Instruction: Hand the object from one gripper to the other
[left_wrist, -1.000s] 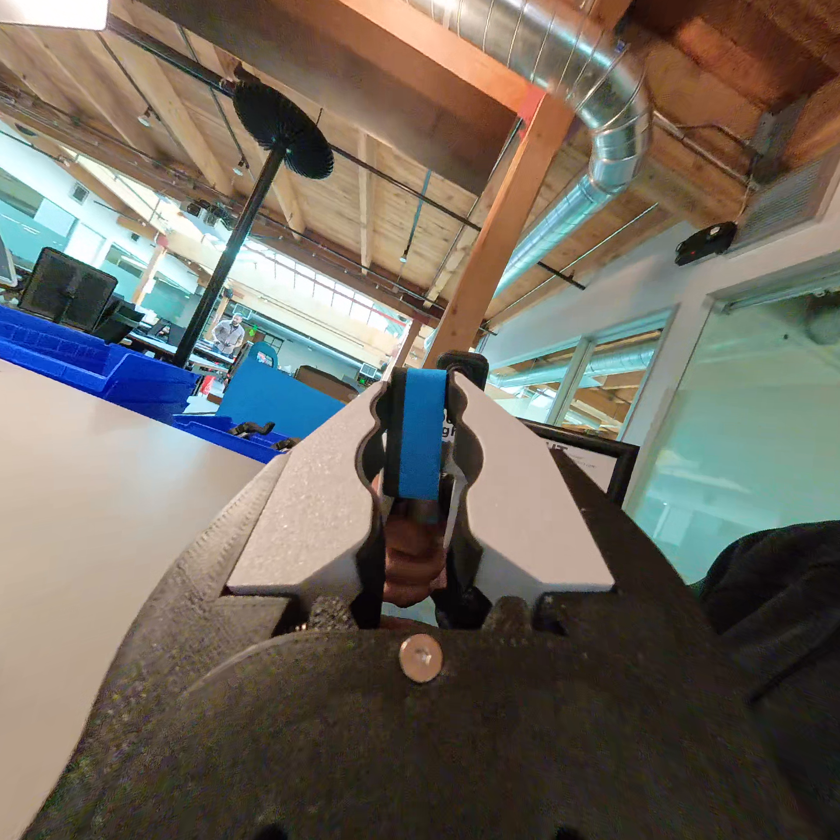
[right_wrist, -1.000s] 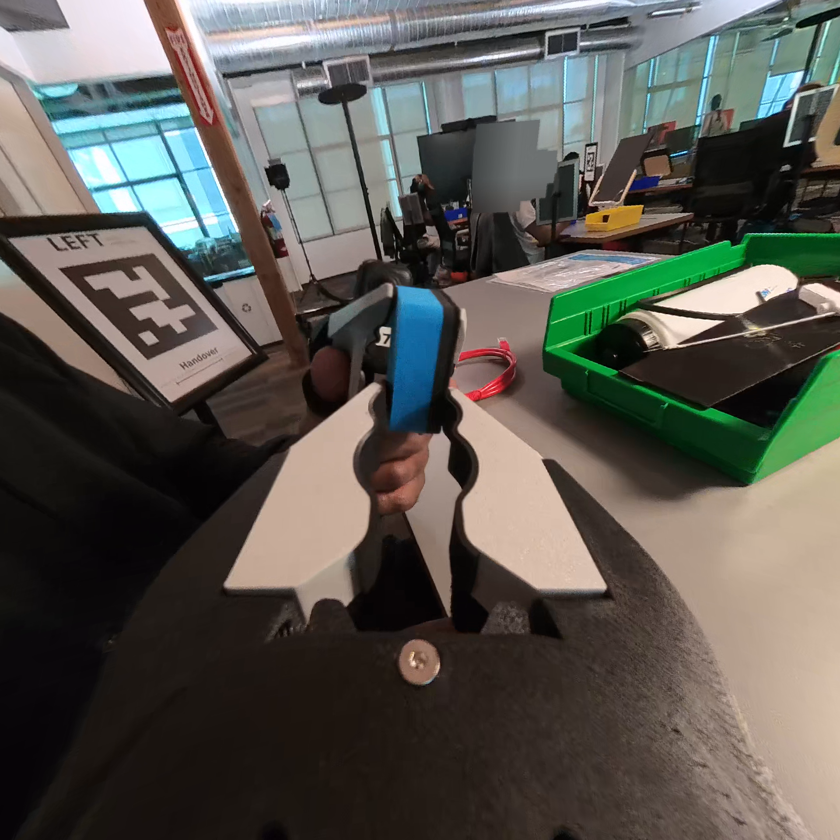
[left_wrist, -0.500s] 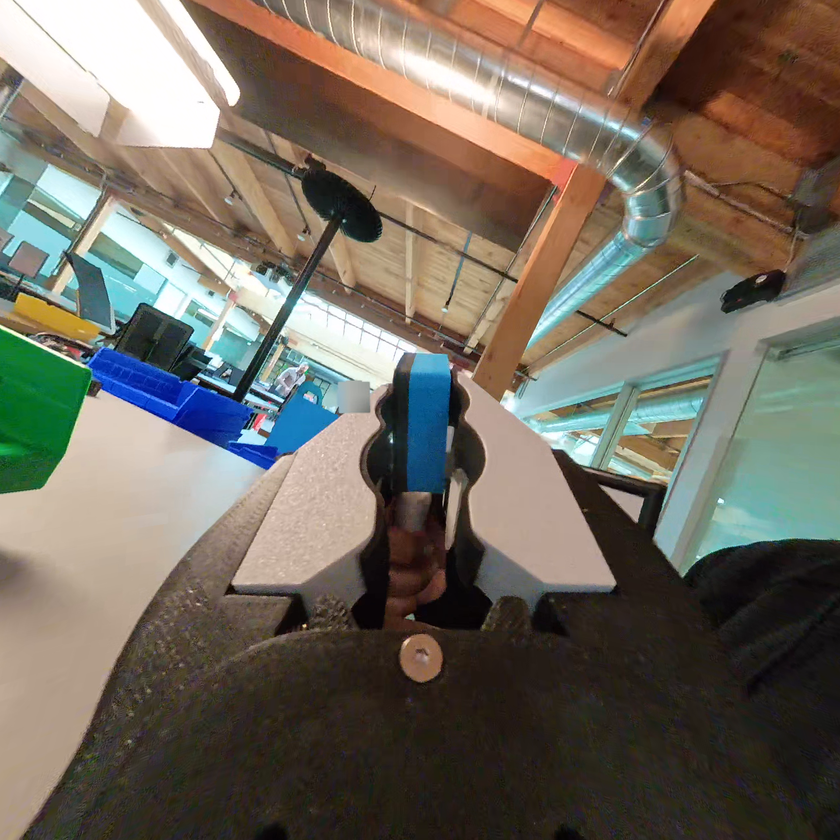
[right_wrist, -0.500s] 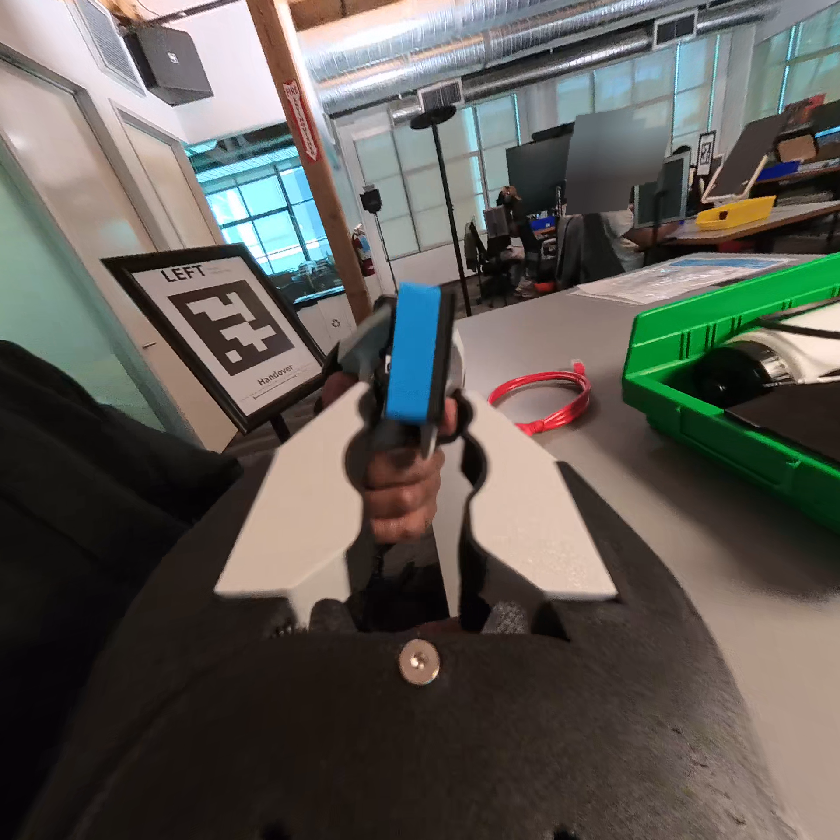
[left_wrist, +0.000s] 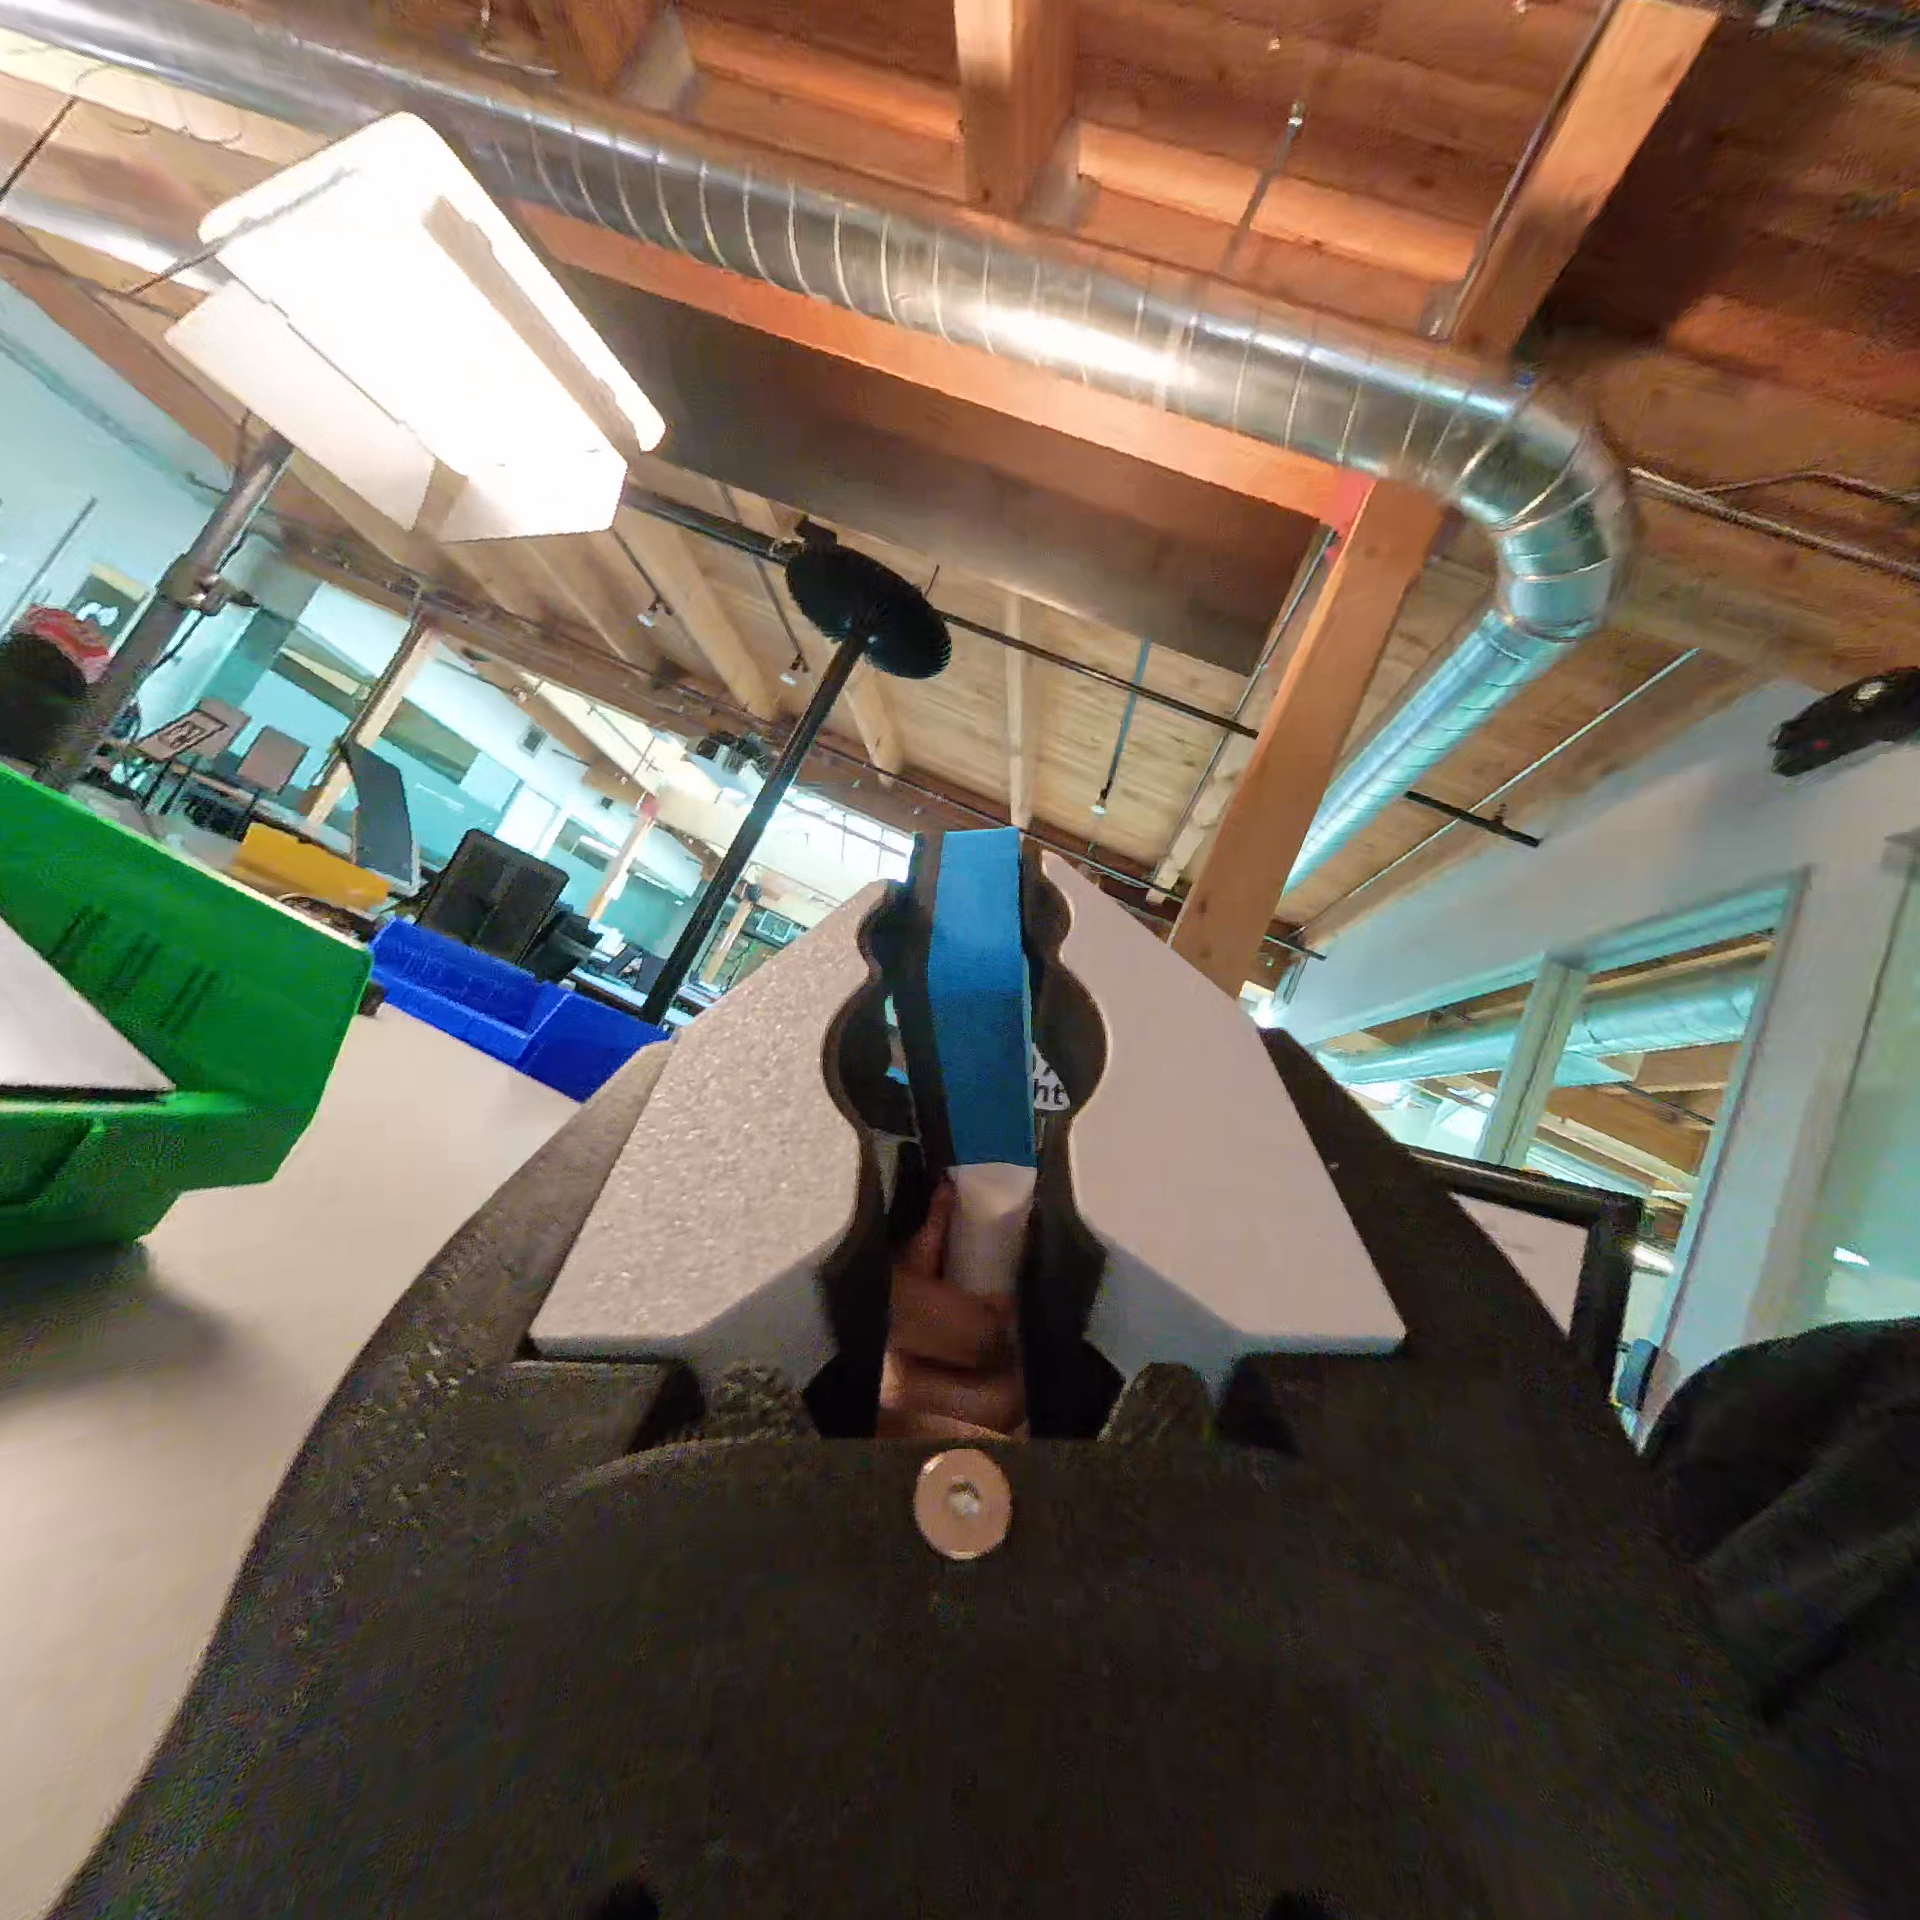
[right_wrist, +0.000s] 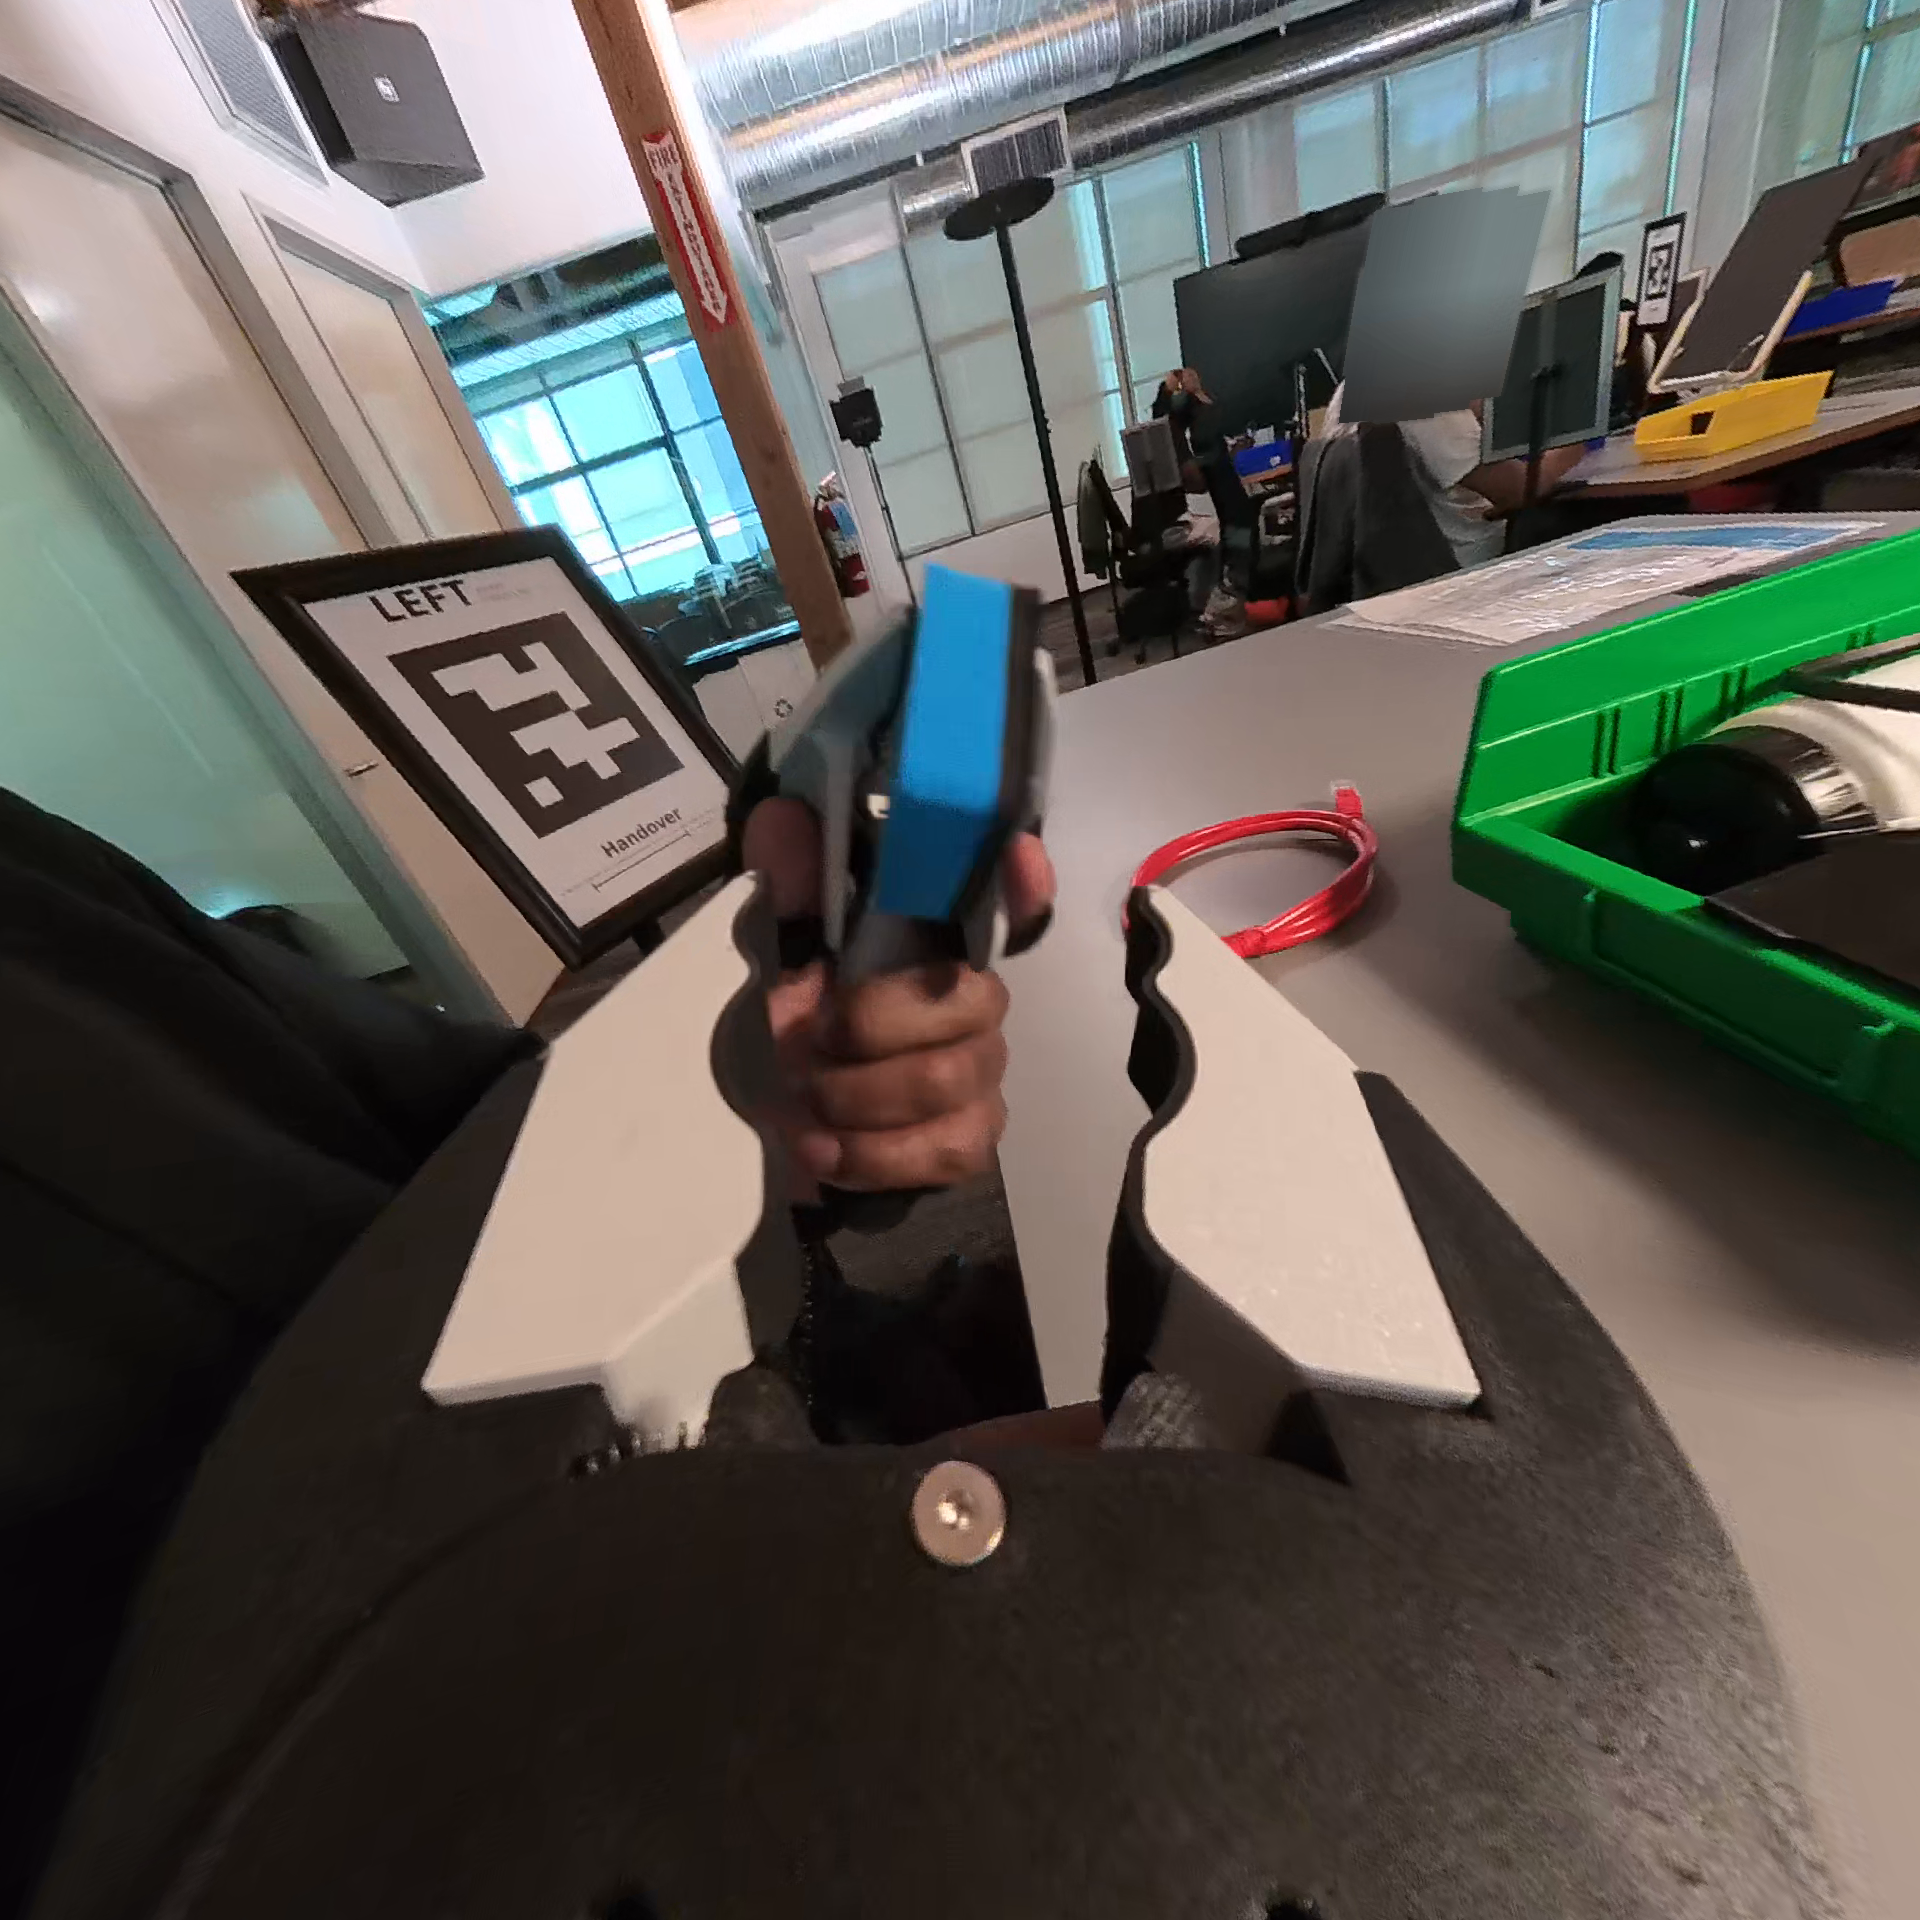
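Grey table (right_wrist: 1558, 1195) fills the lower right of the right wrist view, carrying a green bin (right_wrist: 1704, 935) and a coiled red cable (right_wrist: 1283, 868).

Difference from half a second ago: the right gripper (right_wrist: 940, 914) then had its fingers pressed onto the blue-and-black block (right_wrist: 956, 758). Its fingers are now spread wide and stand clear of the block on both sides. The left gripper (left_wrist: 977, 935) has stayed clamped on the block (left_wrist: 982, 1018) throughout, and its view has tilted further toward the wooden ceiling and the metal duct (left_wrist: 1039, 312).

View comparison: the right wrist view shows the left gripper from outside, held by a hand (right_wrist: 894, 1070), with a framed marker sign (right_wrist: 520, 717) just left of the block and the red cable to its right. The left wrist view shows none of the sign face; it shows the block edge-on between its own fingers, the green bin (left_wrist: 177, 987) left of the block, and blue bins (left_wrist: 488, 1008) beyond that. A pale part below the block's blue face appears to belong to the right gripper, but it is too small to confirm.

Block position: pinched between the left gripper's fingertips, blue face toward the right wrist camera, raised above the table. Relative to the right gripper, it sits above and slightly beyond the open fingertips, nearer the left finger, not touching either.
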